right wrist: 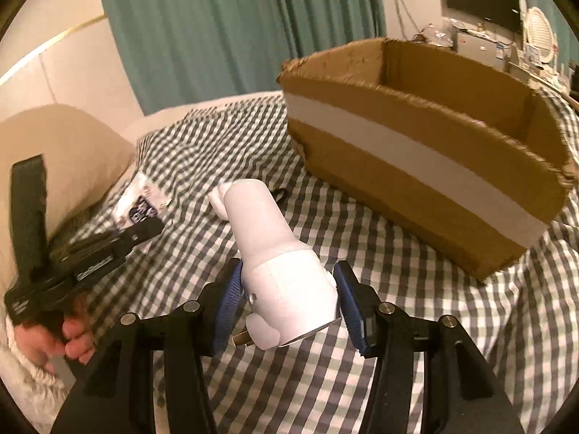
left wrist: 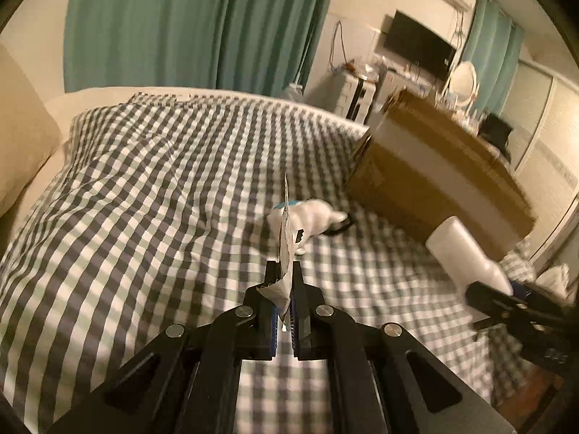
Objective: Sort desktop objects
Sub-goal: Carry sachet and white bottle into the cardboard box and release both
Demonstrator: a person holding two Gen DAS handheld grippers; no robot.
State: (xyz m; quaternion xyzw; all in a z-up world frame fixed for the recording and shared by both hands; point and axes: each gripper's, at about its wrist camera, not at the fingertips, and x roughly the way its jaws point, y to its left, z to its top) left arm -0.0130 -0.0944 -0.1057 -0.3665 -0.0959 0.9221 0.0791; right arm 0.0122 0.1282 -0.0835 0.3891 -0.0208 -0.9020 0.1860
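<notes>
My left gripper (left wrist: 284,271) is shut on a thin white printed packet (left wrist: 286,224), seen edge-on and sticking up past the fingertips. In the right wrist view the same packet (right wrist: 143,204) shows its printed face ahead of the left gripper (right wrist: 152,226). My right gripper (right wrist: 289,271) is shut on a white plastic device (right wrist: 275,253) with metal plug prongs at its near end; the blue pads press its wide body. That device (left wrist: 463,249) and right gripper (left wrist: 485,289) appear at the right of the left wrist view. Both are held above the checked bedspread (left wrist: 163,188).
An open cardboard box (right wrist: 416,166) with a white tape band stands on the bed to the right, also box (left wrist: 434,170). A small white and blue object (left wrist: 311,217) lies near a black item (left wrist: 342,226). A person's hand (right wrist: 65,336) grips the left tool. A pillow (left wrist: 21,137) lies at left.
</notes>
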